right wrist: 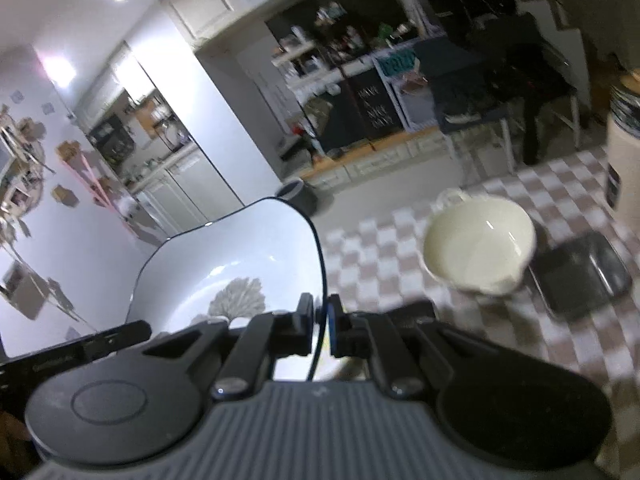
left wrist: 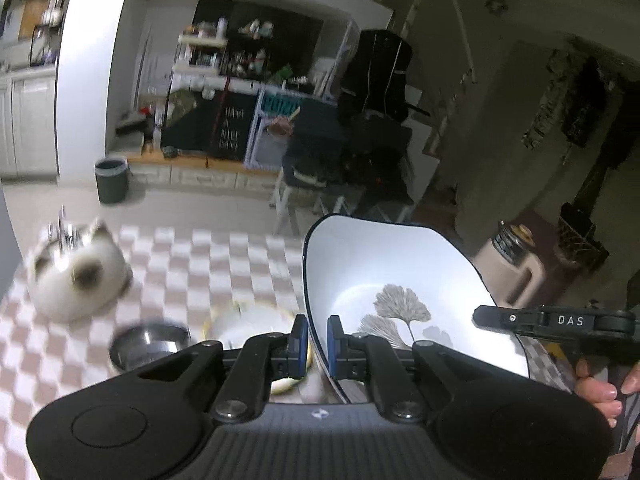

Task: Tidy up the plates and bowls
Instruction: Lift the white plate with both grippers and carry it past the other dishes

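A white dish [left wrist: 400, 280] with a dark rim and a grey leaf print hangs tilted above the checkered table, held from both sides. My left gripper [left wrist: 317, 340] is shut on its left rim, blue pads either side of the wall. In the right wrist view my right gripper [right wrist: 321, 320] is shut on the opposite rim of the same dish [right wrist: 240, 264]. Below the dish lies a yellow-rimmed plate [left wrist: 248, 322], partly hidden. A small steel bowl [left wrist: 150, 346] sits to its left. A cream bowl [right wrist: 480, 248] stands on the cloth to the right.
A white cat-shaped holder [left wrist: 76, 276] with cutlery stands at the table's left. A dark tray [right wrist: 580, 276] and a beige canister [right wrist: 624, 152] are at the right. The checkered cloth [left wrist: 224, 256] ends at a far edge, with chairs and a bin beyond.
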Motion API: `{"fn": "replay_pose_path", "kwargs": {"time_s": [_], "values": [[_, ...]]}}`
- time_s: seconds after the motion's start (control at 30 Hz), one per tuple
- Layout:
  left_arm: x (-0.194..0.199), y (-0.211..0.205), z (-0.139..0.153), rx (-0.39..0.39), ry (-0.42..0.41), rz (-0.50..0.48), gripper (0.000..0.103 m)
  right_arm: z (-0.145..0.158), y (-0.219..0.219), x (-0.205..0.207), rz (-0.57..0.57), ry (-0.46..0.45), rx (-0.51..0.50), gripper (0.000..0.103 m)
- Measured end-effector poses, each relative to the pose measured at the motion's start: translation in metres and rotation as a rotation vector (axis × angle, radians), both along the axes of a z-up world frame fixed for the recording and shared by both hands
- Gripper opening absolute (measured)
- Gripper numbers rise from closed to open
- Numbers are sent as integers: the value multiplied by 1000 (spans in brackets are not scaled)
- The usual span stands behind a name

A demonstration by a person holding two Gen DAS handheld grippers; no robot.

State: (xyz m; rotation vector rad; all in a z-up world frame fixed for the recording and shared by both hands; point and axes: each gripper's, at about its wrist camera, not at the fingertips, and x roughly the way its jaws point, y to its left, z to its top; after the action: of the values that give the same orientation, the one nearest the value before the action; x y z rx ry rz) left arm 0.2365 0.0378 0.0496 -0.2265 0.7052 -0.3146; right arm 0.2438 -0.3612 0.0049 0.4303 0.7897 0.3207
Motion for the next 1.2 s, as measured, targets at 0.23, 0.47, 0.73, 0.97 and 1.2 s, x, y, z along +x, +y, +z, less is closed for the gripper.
{"fn": "replay_pose_path", "kwargs": {"time_s": [0.23, 0.47, 0.73, 0.97, 1.2], "values": [[-24, 9, -60, -10, 143, 5, 10, -37, 10, -14, 57, 112, -29, 9], [-23, 14, -103, -2, 234, 8, 10, -87, 25, 11, 106, 249, -67, 9], [-13, 13, -128, 33, 307, 8, 10, -107, 45, 47, 126, 315, -101, 9], [-4, 14, -148, 60, 366, 1, 10, -127, 54, 56, 132, 360, -119, 9], [3, 19, -168, 85, 402, 0, 11, -141, 69, 51, 144, 394, -150, 9]]}}
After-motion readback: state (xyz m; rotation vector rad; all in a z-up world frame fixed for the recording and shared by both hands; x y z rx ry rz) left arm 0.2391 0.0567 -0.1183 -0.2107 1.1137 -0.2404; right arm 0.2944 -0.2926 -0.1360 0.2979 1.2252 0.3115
